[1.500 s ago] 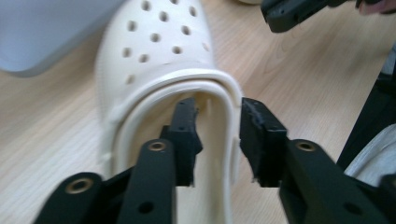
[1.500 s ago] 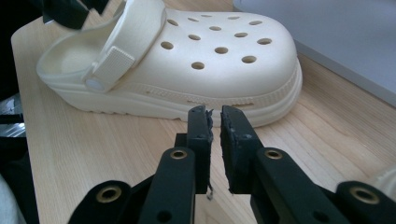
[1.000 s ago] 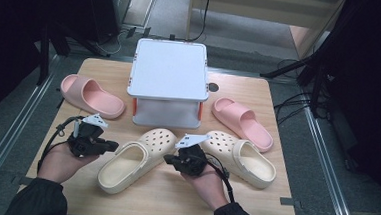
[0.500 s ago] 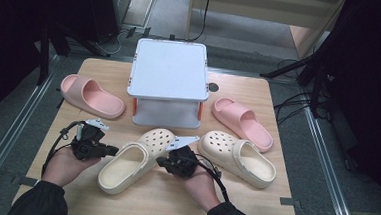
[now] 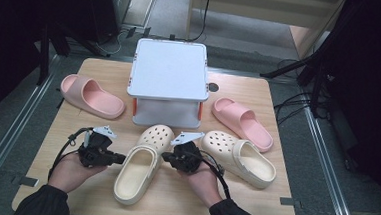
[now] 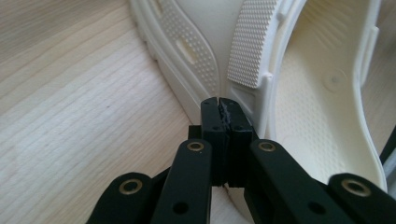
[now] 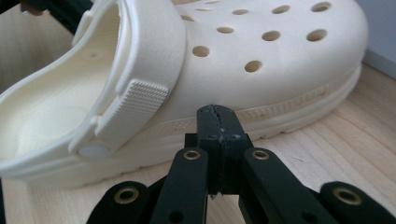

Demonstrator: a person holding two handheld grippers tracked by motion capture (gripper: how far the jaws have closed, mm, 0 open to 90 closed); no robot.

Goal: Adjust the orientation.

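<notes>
Since the earlier high views, the left gripper (image 5: 120,158) is brought in and lowered against the left flank of the cream clog (image 5: 142,162), and the right gripper (image 5: 167,157) is shifted from the second cream clog (image 5: 239,156) to the near clog's right flank. The left jaws have just been closing and are now pressed together with nothing between them; the right jaws are likewise fully closed and empty. The clog is thus bracketed between two closed tips, so a squeeze or lift from both sides is judged to be in preparation.

The clog lies on the wooden table (image 5: 172,206), in front of the white box (image 5: 169,71). Its moulded foam is seen as smooth and matte, with round vent holes (image 7: 254,65), a stippled heel strap (image 7: 135,107) and a ribbed sole edge.
</notes>
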